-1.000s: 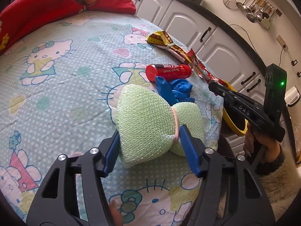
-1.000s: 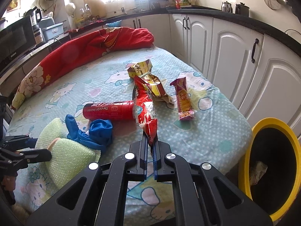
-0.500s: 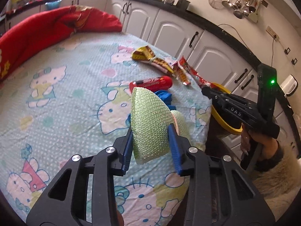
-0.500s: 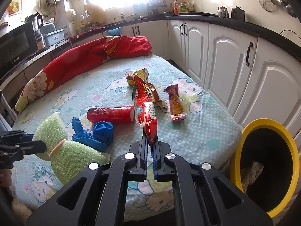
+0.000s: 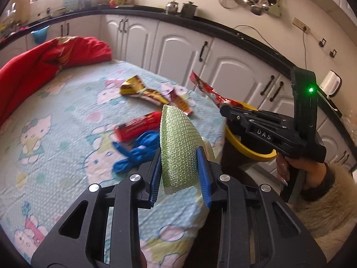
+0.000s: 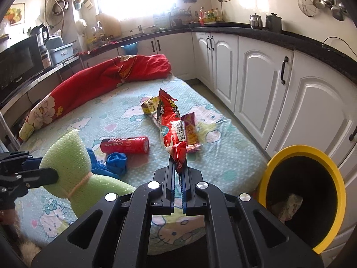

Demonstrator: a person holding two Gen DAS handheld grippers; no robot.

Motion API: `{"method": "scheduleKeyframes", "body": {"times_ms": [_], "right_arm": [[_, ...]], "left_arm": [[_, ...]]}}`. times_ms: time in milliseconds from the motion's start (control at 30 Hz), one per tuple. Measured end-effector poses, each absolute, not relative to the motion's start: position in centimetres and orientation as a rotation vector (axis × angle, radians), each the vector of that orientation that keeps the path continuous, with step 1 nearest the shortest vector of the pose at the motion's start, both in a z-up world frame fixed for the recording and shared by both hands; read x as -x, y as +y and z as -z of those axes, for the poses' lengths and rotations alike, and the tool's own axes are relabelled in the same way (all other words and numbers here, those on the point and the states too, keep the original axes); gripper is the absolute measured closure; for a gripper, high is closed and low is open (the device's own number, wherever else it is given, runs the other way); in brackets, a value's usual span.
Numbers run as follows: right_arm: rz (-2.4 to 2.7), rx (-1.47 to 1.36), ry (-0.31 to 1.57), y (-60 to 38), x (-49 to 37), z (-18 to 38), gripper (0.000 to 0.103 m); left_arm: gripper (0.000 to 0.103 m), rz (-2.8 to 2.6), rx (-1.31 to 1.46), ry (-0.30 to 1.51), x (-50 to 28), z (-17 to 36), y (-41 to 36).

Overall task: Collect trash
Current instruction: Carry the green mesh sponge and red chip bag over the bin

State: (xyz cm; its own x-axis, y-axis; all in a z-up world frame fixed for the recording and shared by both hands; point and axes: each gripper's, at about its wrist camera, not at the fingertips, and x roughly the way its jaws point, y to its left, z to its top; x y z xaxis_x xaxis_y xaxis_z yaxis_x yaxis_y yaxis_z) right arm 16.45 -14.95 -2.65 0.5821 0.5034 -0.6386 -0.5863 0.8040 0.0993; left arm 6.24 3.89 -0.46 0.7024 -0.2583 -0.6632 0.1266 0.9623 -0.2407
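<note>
- Green foam net (image 5: 178, 149), tied at its waist with a rubber band (image 6: 78, 184), sits between the blue pads of the left gripper (image 5: 180, 174); the jaws are closing on it and the pads press its sides.
- One flared end of the net points up past the fingertips, the other hangs low over the sheet (image 5: 55, 156).
- Right gripper (image 6: 177, 186) is clamped tight on the bottom corner of a red snack bag (image 6: 170, 127), which stands up off the bed above the jaws.
- Yellow-rimmed bin (image 6: 334, 178) waits just off the bed's near corner, beside the right gripper, with some crumpled paper (image 6: 287, 205) already inside.
- On the sheet behind the net: a blue glove (image 6: 116, 163), bunched up, touching a red tube (image 6: 125, 145) lying on its side.
- Further back, two more wrappers, a pink one (image 6: 190, 131) and a yellow one (image 6: 149, 107), lie near the middle of the bed.
- At the far end, a red quilt (image 6: 100, 84) is heaped along the edge, with white cabinets (image 6: 256, 78) beyond.
</note>
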Motion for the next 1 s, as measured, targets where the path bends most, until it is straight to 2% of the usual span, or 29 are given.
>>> {"method": "scheduleKeyframes", "body": {"times_ms": [1000], "right_arm": [[-0.433,0.046,0.647,-27.8,-16.1,-0.4,0.098]], "left_arm": [[0.08,0.369,0.067,0.624,-11.8,-3.8,-6.4]]}}
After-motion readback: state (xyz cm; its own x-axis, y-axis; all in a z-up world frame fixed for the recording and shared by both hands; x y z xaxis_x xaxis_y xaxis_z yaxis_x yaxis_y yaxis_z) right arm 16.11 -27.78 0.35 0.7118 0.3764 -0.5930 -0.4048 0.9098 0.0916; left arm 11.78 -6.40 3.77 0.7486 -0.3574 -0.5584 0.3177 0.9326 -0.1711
